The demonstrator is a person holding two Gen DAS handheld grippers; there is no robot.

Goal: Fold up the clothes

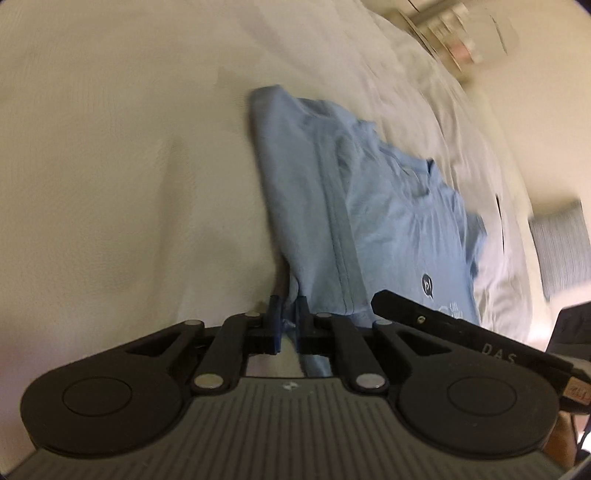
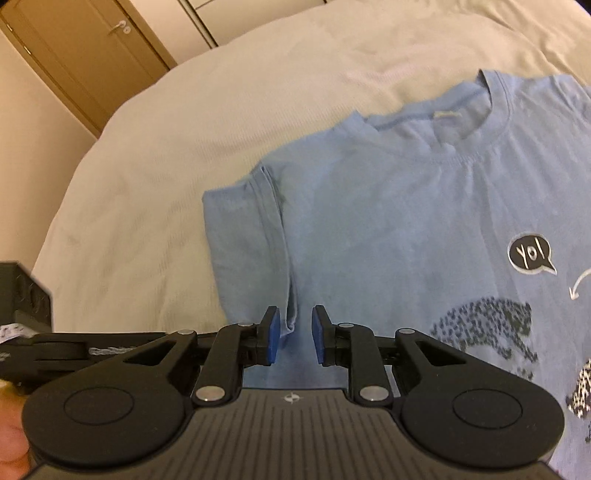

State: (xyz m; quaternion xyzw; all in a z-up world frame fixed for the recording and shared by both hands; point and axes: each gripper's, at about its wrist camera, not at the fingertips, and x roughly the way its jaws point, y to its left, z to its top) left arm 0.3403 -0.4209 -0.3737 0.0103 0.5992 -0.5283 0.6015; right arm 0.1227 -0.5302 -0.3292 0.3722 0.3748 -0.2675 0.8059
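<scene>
A light blue T-shirt lies on a cream bedspread, partly folded lengthwise, its hem corner lifted toward me. My left gripper is shut on that edge of the shirt, with fabric pinched between the blue pads. In the right wrist view the T-shirt shows its collar, a "yo!" speech bubble print and one sleeve folded onto the body. My right gripper is open just above the shirt, and the sleeve's lower edge sits between its blue pads, which do not press it.
The bedspread stretches wide around the shirt. A wooden door stands beyond the bed. A black part of the other gripper crosses at the right. A thumb shows at the lower left. Blurred furniture lies past the bed.
</scene>
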